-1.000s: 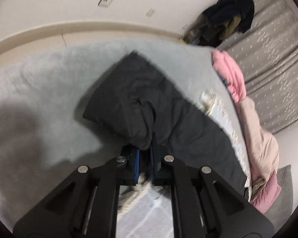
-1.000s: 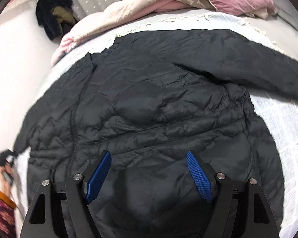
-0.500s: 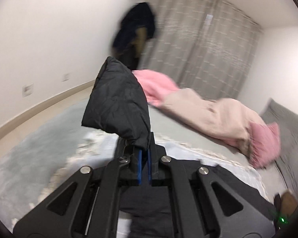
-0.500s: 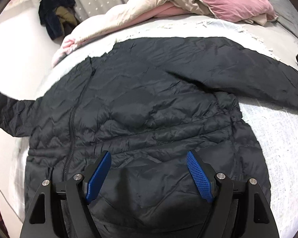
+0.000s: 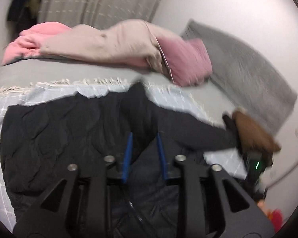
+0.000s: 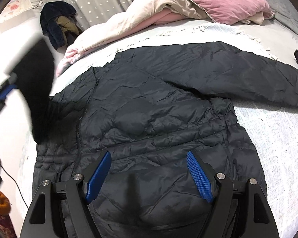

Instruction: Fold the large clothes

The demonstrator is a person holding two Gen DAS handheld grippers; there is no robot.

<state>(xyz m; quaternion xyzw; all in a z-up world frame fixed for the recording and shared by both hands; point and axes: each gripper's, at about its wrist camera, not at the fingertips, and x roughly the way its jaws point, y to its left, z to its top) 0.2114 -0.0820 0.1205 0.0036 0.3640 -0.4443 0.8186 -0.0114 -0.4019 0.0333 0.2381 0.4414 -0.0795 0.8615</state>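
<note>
A black quilted puffer jacket (image 6: 159,115) lies spread on a pale checked blanket (image 6: 278,138) on the bed. Its right sleeve (image 6: 248,75) stretches out to the right. My left gripper (image 5: 144,136) holds the left sleeve (image 5: 139,107) between its blue pads, lifted over the jacket body (image 5: 49,134); the jaws stand a little apart around the cloth. In the right wrist view that sleeve (image 6: 37,91) hangs blurred at the left. My right gripper (image 6: 149,158) is open and empty, low over the jacket's hem.
A beige and pink duvet (image 6: 149,15) and a pink pillow (image 6: 222,0) lie heaped at the far side of the bed. Dark clothes (image 6: 57,25) hang by the grey curtain. A grey headboard (image 5: 248,69) is at the right. A cable (image 6: 15,184) trails at the left.
My left gripper has swung the sleeve up from the left side of the bed and over the jacket body. Its jaws now show a small gap. My right gripper has barely moved.
</note>
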